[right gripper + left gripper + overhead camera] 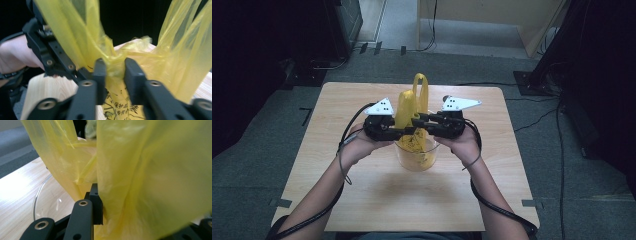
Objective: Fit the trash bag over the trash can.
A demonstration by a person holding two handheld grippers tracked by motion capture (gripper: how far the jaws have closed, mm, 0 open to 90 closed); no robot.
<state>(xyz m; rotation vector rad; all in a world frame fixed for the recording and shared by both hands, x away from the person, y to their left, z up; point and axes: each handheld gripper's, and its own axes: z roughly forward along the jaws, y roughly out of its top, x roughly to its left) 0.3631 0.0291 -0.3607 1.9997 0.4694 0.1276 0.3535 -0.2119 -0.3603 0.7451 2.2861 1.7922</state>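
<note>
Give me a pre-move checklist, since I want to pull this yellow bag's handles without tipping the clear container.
1. Right hand-held gripper pinching the thin yellow plastic bag: ok.
2. Left hand-held gripper gripping the bag: cannot tell; film hides one jaw.
3. Bag seated in the round clear plastic container: ok.
4. Container upright on the light wooden table: ok.
5. Handle loops free above the container: ok.
</note>
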